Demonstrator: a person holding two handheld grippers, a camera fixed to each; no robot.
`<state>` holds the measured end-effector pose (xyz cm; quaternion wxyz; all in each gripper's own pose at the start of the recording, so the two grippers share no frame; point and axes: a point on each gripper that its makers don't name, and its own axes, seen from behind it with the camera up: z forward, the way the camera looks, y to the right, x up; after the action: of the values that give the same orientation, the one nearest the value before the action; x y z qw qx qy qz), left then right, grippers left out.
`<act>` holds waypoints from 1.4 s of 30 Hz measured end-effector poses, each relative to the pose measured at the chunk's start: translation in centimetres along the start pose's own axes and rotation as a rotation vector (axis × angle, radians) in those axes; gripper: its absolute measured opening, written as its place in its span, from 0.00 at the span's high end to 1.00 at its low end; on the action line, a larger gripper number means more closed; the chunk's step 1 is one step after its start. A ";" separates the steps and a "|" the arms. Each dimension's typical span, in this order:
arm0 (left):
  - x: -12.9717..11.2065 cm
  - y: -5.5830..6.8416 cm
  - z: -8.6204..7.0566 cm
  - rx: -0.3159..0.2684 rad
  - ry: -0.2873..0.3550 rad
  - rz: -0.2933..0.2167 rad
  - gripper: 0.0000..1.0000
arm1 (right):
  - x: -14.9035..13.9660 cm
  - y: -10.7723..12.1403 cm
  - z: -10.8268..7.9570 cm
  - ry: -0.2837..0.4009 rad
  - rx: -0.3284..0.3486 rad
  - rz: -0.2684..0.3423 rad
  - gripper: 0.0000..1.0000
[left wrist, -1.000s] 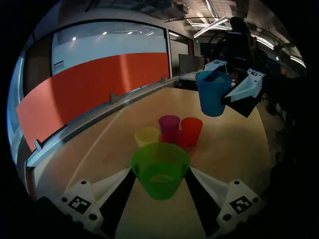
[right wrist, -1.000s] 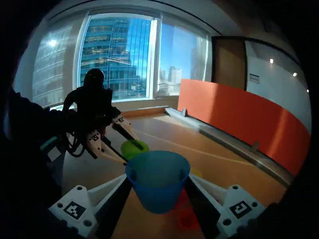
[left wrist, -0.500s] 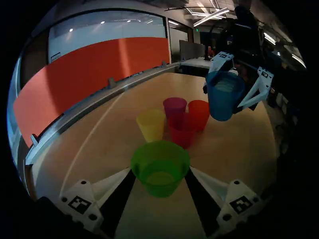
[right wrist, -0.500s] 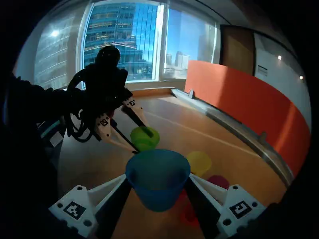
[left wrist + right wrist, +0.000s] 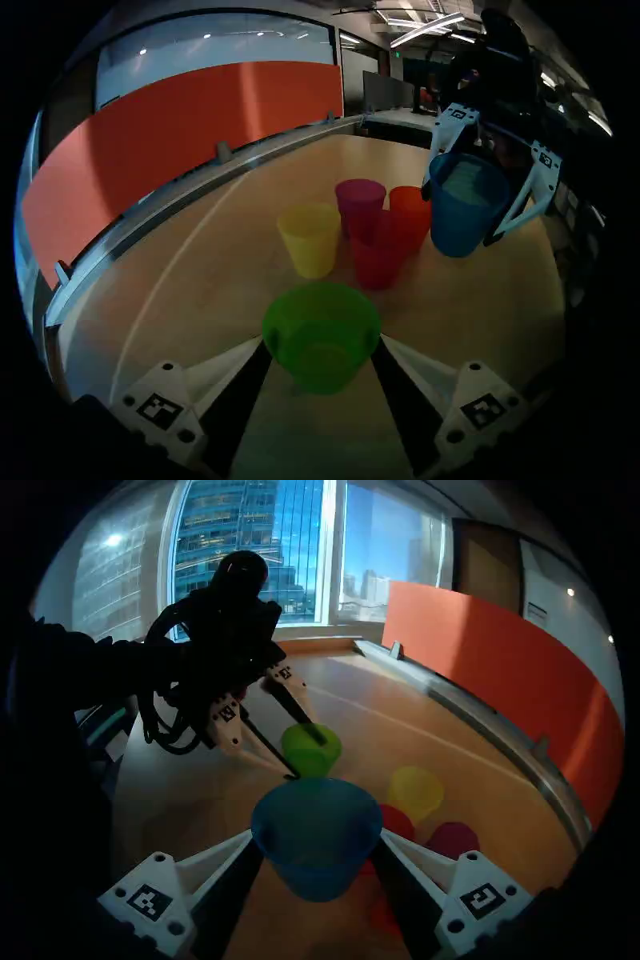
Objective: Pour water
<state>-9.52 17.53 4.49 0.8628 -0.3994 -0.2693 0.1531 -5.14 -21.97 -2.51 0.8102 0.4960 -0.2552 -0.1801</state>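
My left hand-held gripper (image 5: 322, 344) grips a translucent green plastic cup (image 5: 322, 370) upright, a finger pressing each side. Ahead on the light wooden bench (image 5: 184, 288) stand a yellow plastic cup (image 5: 310, 238), a magenta plastic cup (image 5: 360, 200), a red plastic cup (image 5: 376, 260) and an orange plastic cup (image 5: 412, 214), bunched close together. Farther right, my right hand-held gripper (image 5: 460, 219) clasps a blue plastic cup (image 5: 462, 200), upright above the bench, something pale inside. From the blue cup the green one lies ahead and slightly left, so I judge any pour must tip that way.
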 end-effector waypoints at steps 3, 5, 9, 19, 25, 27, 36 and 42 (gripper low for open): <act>-0.1 -0.1 0.2 0.000 0.000 -0.005 0.16 | -0.4 -0.1 0.2 -0.006 0.004 0.000 0.12; -0.2 -0.1 0.3 0.001 -0.001 -0.009 0.16 | -0.6 -0.2 0.3 -0.011 0.007 0.001 0.12; -0.5 -0.2 0.6 0.006 -0.001 -0.010 0.16 | -0.9 -0.4 0.6 -0.017 0.011 0.000 0.12; -1.2 -0.2 1.1 0.006 -0.006 -0.017 0.16 | -1.3 -0.7 0.9 -0.023 0.013 0.004 0.12; -1.7 -0.1 1.1 0.008 -0.003 -0.027 0.16 | -1.5 -0.8 1.1 -0.025 0.015 0.009 0.12; -1.8 -0.1 1.1 0.007 -0.001 -0.034 0.16 | -1.5 -0.9 1.2 -0.025 0.015 0.009 0.12; -2.2 -0.2 0.8 0.013 0.016 -0.050 0.15 | -2.0 -1.3 1.7 -0.031 0.021 0.013 0.12; -2.3 -0.3 0.9 0.027 0.009 -0.026 0.08 | -2.1 -1.4 1.7 -0.035 0.018 0.006 0.12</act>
<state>-11.90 16.73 4.41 0.8713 -0.3847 -0.2687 0.1438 -7.87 -22.68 -3.57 0.8016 0.4994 -0.2722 -0.1841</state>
